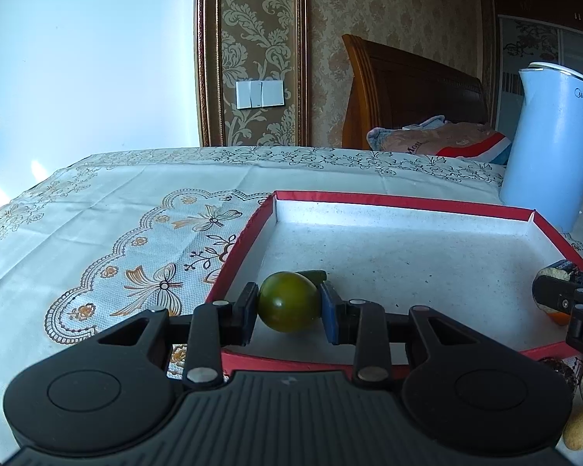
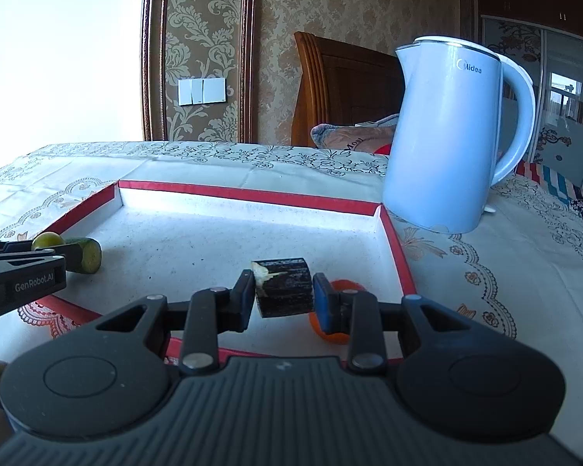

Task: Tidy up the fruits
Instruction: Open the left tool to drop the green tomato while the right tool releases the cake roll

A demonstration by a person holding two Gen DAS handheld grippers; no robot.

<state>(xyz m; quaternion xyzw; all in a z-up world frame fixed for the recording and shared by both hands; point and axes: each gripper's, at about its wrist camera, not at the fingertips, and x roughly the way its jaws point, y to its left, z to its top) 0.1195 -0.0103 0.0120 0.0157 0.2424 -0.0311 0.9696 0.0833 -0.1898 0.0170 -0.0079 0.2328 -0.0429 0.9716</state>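
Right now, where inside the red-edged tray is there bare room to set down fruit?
The white floor of the red-edged cardboard tray is bare across its middle and far side. It is crowded at the near left, by the cut cucumber piece, and the near right, by the orange fruit.

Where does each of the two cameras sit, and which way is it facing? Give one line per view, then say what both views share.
Left wrist: rides on the left gripper, looking forward over the red-rimmed tray; its fingers clamp a green tomato; the right gripper enters at the right edge.
Right wrist: rides on the right gripper, facing the same way; its fingers clamp a dark cut chunk; the left gripper enters at left.
Shared: tray, blue kettle, cucumber piece, tablecloth, wall switch.
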